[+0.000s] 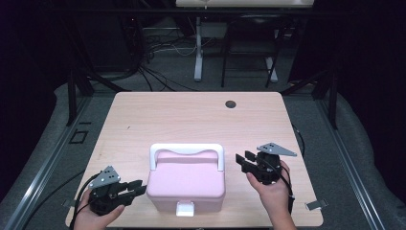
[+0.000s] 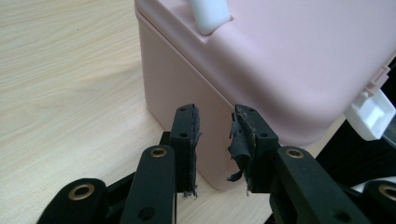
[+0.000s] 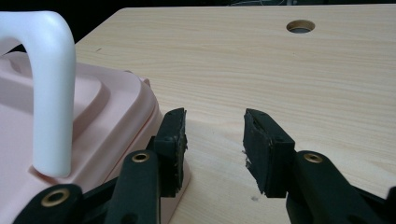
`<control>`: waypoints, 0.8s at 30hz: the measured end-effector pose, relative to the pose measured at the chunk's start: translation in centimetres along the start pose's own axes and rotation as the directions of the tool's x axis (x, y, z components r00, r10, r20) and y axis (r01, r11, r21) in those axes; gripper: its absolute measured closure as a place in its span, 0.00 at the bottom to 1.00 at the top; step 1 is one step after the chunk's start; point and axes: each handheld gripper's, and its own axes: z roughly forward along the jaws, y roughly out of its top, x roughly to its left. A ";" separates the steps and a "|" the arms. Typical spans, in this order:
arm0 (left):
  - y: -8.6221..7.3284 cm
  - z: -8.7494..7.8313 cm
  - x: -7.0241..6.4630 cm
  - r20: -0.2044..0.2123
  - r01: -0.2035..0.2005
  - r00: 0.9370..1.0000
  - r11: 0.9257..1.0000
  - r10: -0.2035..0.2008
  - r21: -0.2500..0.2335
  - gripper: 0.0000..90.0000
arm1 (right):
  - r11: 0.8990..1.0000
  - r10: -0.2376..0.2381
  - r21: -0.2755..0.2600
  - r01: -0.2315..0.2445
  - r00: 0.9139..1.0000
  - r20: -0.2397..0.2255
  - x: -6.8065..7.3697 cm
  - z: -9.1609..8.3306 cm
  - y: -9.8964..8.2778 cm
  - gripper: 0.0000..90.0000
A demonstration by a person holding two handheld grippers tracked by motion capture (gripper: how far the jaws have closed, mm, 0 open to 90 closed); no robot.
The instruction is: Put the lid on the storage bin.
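Pink plastic box (image 1: 186, 181) with a white carry handle (image 1: 186, 151) and a white front latch (image 1: 185, 209) sits on the pale wood desk (image 1: 191, 117), close to the near edge and roughly midway between its left and right edges. I find the lid seated and the handle standing upright.

My left tongs (image 1: 136, 188) lie near the desk's near left corner, tips aimed at the box's left wall. In the left gripper view the left tongs (image 2: 215, 135) are spread, nothing between the pads, the frayed pad linings hanging loose. The tips appear just short of the pink wall, though I cannot tell for certain whether they touch it.

My right tongs (image 1: 243, 159) sit beside the box's right side, toward the desk's right edge. In the right gripper view the right tongs (image 3: 214, 140) stand apart, bare desk between the pads, one finger just beside the lid's rim. A round cable hole (image 3: 300, 26) lies near the far edge.
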 end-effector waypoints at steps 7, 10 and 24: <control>0.0 0.4 0.7 -0.014 0.016 1.000 1.000 -0.016 -0.002 0.77 | 1.000 -0.005 -0.002 0.005 1.000 0.006 -0.1 0.0 0.0 0.66; -0.1 0.6 1.1 -0.024 0.021 0.999 1.000 -0.021 -0.003 0.76 | 1.000 -0.004 0.000 0.004 1.000 0.009 -0.2 0.1 -0.1 0.66; -0.4 1.9 3.3 -0.077 0.080 0.994 0.997 -0.080 -0.004 0.73 | 1.000 -0.014 0.015 0.014 1.000 0.024 -0.4 0.6 -0.5 0.66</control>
